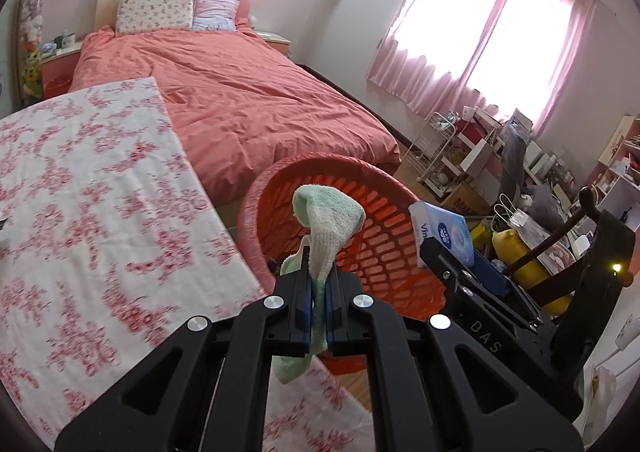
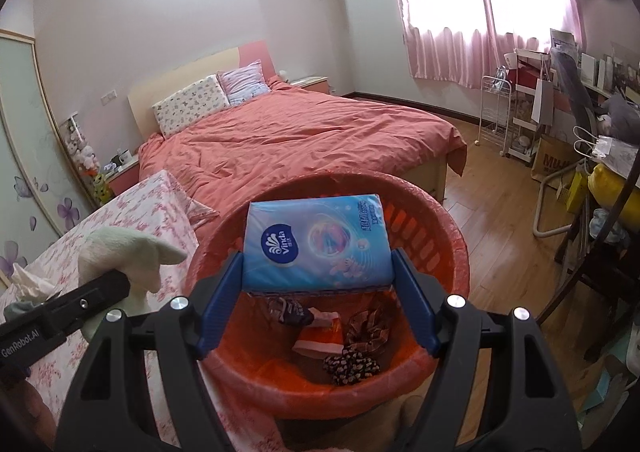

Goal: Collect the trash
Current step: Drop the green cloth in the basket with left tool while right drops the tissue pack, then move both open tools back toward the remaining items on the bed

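My left gripper (image 1: 318, 284) is shut on a pale green and white sock (image 1: 330, 220), held just over the near rim of the red plastic basket (image 1: 384, 252). The sock also shows in the right wrist view (image 2: 132, 256), left of the basket (image 2: 452, 252). My right gripper (image 2: 318, 272) is shut on a blue Vinda tissue pack (image 2: 316, 240), held above the basket's opening. The pack also shows in the left wrist view (image 1: 444, 232). Inside the basket lie an orange packet (image 2: 320, 344), a dark wrapper (image 2: 290, 310) and two scrunchies (image 2: 352, 364).
A table with a pink floral cloth (image 1: 92, 212) stands left of the basket; crumpled tissue (image 2: 28, 284) lies on it. A bed with a coral cover (image 1: 248, 100) is behind. A white cart (image 2: 496, 116), shelves and bags crowd the right wall. Wooden floor (image 2: 500, 220) lies right of the basket.
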A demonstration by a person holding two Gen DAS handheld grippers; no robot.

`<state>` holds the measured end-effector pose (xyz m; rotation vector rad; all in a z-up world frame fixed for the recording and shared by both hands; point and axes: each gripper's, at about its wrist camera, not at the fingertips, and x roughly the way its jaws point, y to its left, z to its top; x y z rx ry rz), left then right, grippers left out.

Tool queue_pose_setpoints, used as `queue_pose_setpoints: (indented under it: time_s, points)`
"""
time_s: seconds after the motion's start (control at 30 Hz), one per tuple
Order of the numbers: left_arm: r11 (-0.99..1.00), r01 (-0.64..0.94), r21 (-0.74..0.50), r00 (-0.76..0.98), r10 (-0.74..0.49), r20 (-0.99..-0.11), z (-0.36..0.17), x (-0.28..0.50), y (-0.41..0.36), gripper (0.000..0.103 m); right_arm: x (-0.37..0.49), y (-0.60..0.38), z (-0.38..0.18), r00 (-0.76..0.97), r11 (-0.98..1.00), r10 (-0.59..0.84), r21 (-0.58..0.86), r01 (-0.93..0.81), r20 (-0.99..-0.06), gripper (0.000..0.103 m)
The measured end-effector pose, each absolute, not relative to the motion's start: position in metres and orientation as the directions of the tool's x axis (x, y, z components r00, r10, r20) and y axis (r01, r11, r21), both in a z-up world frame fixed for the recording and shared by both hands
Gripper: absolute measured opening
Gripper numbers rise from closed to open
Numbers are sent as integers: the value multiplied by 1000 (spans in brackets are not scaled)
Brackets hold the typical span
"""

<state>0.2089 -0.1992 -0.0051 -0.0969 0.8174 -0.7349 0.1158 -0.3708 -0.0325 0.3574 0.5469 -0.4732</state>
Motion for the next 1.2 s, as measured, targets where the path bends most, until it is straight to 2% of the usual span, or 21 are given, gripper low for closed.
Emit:
queue_pose_setpoints:
  time_s: [0.33, 0.4, 0.47, 0.53, 0.9, 1.2]
  points:
    - [760, 536, -368, 389, -609, -691, -28, 230, -222, 6, 127, -407, -46, 755, 795, -288, 292, 532, -589, 76]
    - [765, 533, -362, 385, -600, -701, -31, 230, -222, 16, 125, -409, -49, 750, 789, -289, 296, 539, -596, 78]
    - [773, 526, -355, 393, -591, -704, -33, 228, -219, 40, 123, -409, -50, 744, 787, -296, 289, 545, -599, 79]
    - [777, 519, -356, 403, -590, -700, -32, 226, -213, 47, 121, -408, -52, 737, 785, -300, 282, 551, -605, 79]
    - [847, 465, -257, 504, -492, -710, -17, 211, -158, 49, 121, -367, -36, 746, 834, -288, 226, 504, -601, 79]
    - [922, 332, -197, 612, -370, -699, -8, 197, -61, 50, 145, -278, -14, 787, 923, -170, 184, 338, -594, 75]
